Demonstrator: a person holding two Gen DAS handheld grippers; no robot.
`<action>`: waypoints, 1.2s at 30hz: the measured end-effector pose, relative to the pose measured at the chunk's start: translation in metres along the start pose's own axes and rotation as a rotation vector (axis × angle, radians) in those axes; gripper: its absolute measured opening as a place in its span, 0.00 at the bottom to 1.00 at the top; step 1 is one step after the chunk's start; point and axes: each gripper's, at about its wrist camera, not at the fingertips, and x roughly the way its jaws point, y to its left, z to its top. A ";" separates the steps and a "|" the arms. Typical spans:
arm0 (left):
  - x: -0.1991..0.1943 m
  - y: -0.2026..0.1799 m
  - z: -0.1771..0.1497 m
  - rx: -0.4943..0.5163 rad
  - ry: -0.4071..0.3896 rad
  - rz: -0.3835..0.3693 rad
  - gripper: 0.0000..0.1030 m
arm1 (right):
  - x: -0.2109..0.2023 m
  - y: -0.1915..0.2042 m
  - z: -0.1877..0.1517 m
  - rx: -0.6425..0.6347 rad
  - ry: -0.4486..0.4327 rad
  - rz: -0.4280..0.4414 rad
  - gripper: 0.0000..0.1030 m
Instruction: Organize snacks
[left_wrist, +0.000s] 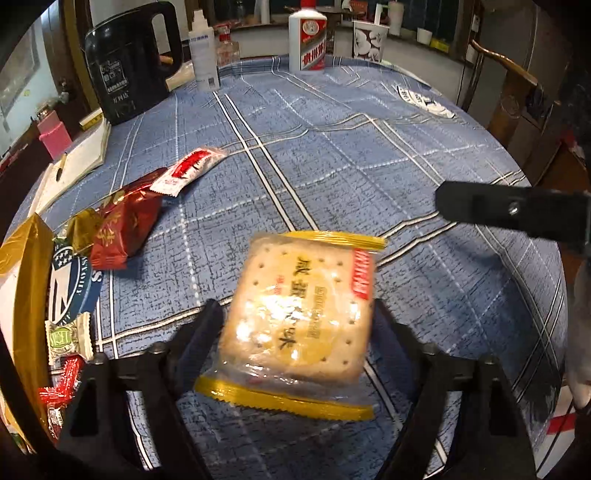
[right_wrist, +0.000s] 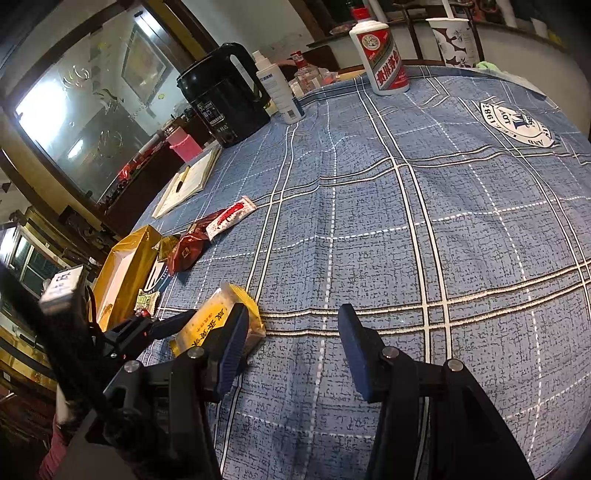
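Gripping a cracker packet (left_wrist: 299, 317) between the left gripper (left_wrist: 295, 325) fingers (left_wrist: 207, 325), lifted slightly above the blue checked bench (left_wrist: 332, 155). Tilting the packet, yellow sealed ends front and back. Hanging nearby with the right gripper (right_wrist: 291, 347), fingers (right_wrist: 354, 347) spread wide and holding nothing, just right of the packet (right_wrist: 218, 325). Lying to the left on the bench: a red snack bag (left_wrist: 122, 229), a white and red sachet (left_wrist: 188, 170) touching it, a small gold packet (left_wrist: 83, 229), a green and white sweet (left_wrist: 68, 338). Standing at the left edge, a gold box (right_wrist: 122, 269) with a white inside. Sitting at the far side: a black kettle (left_wrist: 129, 62), a white liquor bottle (left_wrist: 306, 37).
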 end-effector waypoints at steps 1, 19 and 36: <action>-0.002 0.000 0.000 -0.010 0.007 0.001 0.68 | 0.001 0.002 0.000 -0.003 0.002 0.003 0.49; -0.116 0.072 -0.092 -0.288 -0.164 0.008 0.68 | 0.070 0.108 0.000 -0.217 0.107 0.091 0.49; -0.166 0.126 -0.164 -0.422 -0.256 -0.001 0.68 | 0.125 0.226 -0.022 -0.498 0.119 0.069 0.49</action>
